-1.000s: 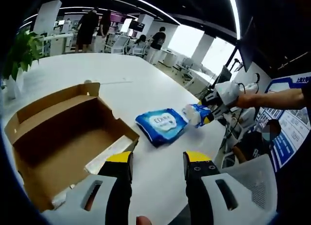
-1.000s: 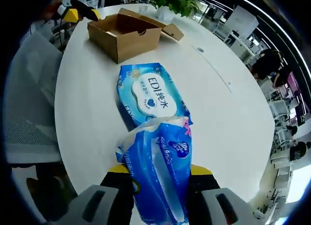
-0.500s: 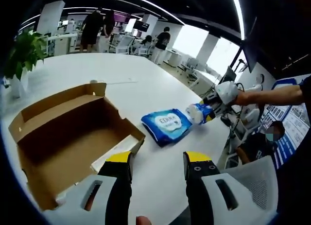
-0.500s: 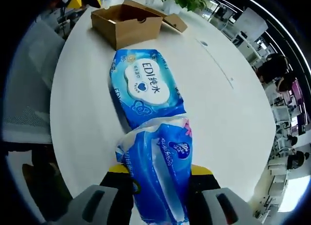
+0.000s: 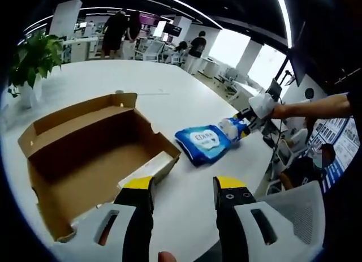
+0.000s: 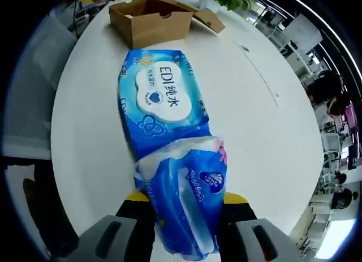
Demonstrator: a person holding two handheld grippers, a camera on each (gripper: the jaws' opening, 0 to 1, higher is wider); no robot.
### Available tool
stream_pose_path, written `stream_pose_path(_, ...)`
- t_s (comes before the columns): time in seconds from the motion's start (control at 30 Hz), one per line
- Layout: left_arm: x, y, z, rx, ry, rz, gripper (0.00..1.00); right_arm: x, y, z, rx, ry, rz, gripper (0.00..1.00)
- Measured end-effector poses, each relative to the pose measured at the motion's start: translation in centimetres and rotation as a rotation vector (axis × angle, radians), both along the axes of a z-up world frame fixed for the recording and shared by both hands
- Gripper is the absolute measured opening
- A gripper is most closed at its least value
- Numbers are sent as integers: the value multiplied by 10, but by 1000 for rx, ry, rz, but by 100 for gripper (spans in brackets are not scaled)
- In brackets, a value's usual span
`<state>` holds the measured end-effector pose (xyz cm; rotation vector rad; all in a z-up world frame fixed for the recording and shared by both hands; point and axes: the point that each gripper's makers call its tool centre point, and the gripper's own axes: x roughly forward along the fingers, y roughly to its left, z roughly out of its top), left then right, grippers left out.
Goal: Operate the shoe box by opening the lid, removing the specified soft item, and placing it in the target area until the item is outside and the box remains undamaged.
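An open brown cardboard shoe box (image 5: 90, 154) lies on the white table (image 5: 169, 98), just beyond my left gripper (image 5: 181, 189), which stands open with nothing between its fingers. A blue EDI wet-wipe pack (image 5: 206, 142) lies flat on the table to the box's right. My right gripper (image 6: 184, 201) is shut on a blue tissue pack (image 6: 186, 200), held right at the near end of the wipe pack (image 6: 161, 101). The same right gripper (image 5: 249, 117) and a person's arm show in the left gripper view. The box (image 6: 150, 18) sits farther along the table in the right gripper view.
A potted plant (image 5: 31, 61) stands at the table's far left. A grey mesh chair (image 5: 294, 217) sits by the near table edge, another chair (image 6: 34, 103) along the table's side. People stand among desks in the background (image 5: 121, 30).
The right gripper with the tissue pack has moved closer to the wipe pack, now at its near end. The left gripper view has shifted slightly; the left gripper stays open.
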<state>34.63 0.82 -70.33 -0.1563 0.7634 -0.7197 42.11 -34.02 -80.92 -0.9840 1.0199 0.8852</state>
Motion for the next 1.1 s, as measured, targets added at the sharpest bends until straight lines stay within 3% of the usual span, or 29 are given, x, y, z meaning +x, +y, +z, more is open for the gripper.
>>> stream_pose_path(0.4, -2, 1, -6, 12, 16, 11, 42, 5, -10, -11, -31, 22, 32, 39)
stream_pose_path(1.1, 0, 9, -11, 30, 18, 13, 42, 6, -1, -25, -46, 49, 42, 44)
